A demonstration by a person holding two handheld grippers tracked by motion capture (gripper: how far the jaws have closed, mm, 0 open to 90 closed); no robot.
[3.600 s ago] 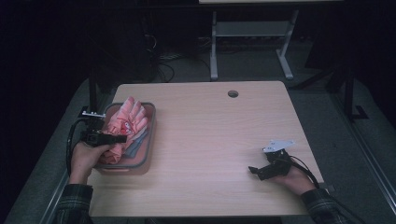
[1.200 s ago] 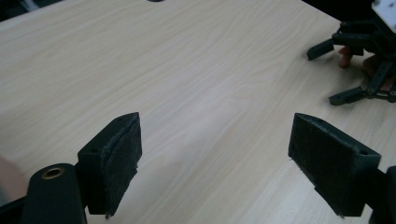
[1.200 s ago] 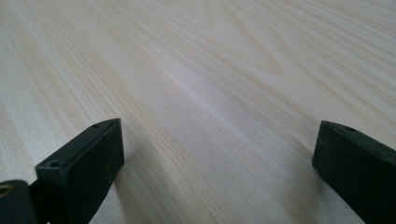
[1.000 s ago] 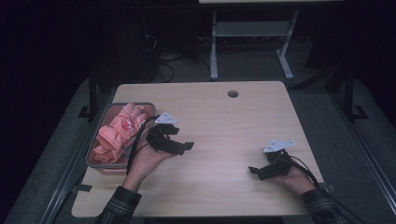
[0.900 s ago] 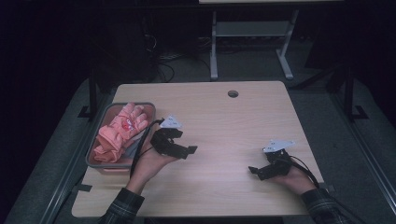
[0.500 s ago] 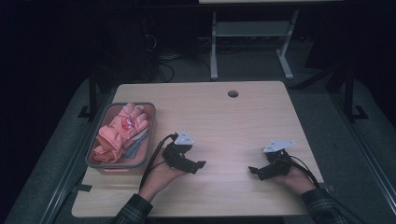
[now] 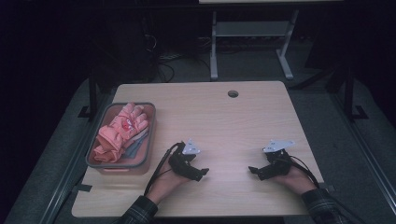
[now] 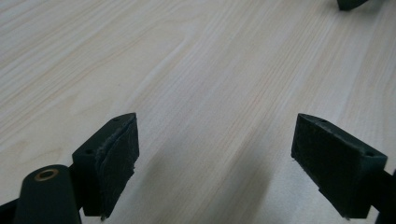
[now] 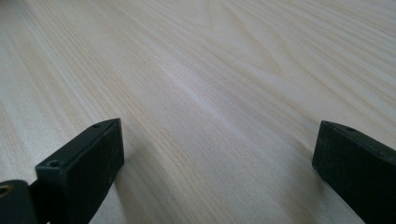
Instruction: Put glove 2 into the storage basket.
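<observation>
Pink gloves (image 7: 121,130) lie in a grey-rimmed tray (image 7: 140,162) at the table's left edge. My left gripper (image 7: 201,173) rests low on the wooden table (image 7: 224,121) to the right of the tray, near the front; its jaws stand open on bare wood (image 8: 215,154). My right gripper (image 7: 254,171) lies on the table at the front right, pointing left. Its jaws are also wide apart over bare wood (image 9: 215,158). Neither gripper holds anything. The tip of the right gripper (image 8: 352,3) peeks in at the top of the left gripper view.
A round cable hole (image 7: 232,93) sits near the table's far edge. Behind the table stands a metal frame (image 7: 247,42) with cables on the dark floor. The middle of the table is bare wood.
My left gripper has left the tray and moved right and toward the front edge, settling low on the table. The gloves stay in the tray. The right gripper has not moved.
</observation>
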